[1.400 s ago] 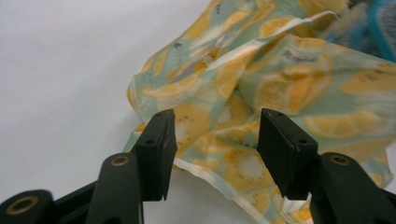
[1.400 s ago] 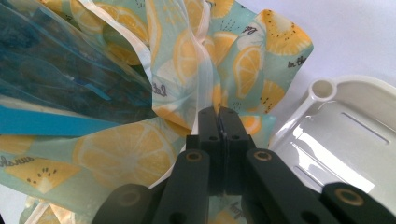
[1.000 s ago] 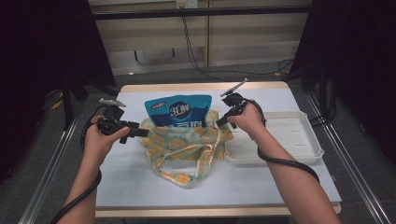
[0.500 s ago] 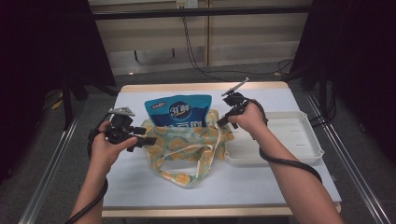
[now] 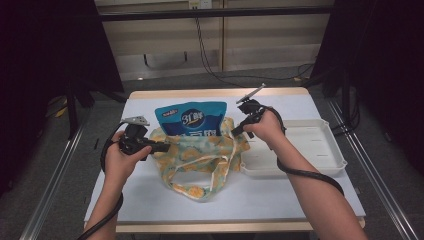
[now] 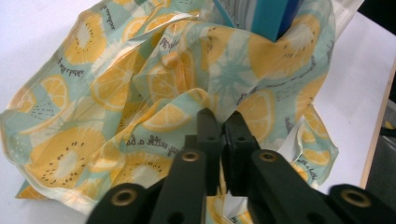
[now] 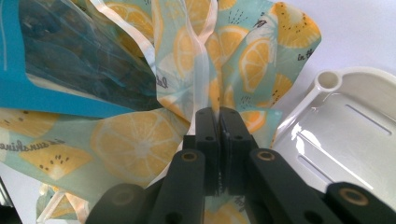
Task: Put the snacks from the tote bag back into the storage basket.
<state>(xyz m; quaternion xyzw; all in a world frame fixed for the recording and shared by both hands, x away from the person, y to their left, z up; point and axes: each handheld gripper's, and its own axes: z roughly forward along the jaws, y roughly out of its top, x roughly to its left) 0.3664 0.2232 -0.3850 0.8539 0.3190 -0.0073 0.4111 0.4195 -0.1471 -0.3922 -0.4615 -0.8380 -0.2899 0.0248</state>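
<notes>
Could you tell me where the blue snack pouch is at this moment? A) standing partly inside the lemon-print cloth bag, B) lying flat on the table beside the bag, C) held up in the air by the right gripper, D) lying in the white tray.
A: the blue snack pouch sticks up out of the lemon-print cloth bag, whose fabric wraps its lower part; the white tray has nothing in it.

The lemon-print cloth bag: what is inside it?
A blue snack pouch stands in the lemon-print cloth bag, with its upper half sticking out above the opening. The fabric covers the pouch's lower part, so anything else inside the bag cannot be seen.
</notes>
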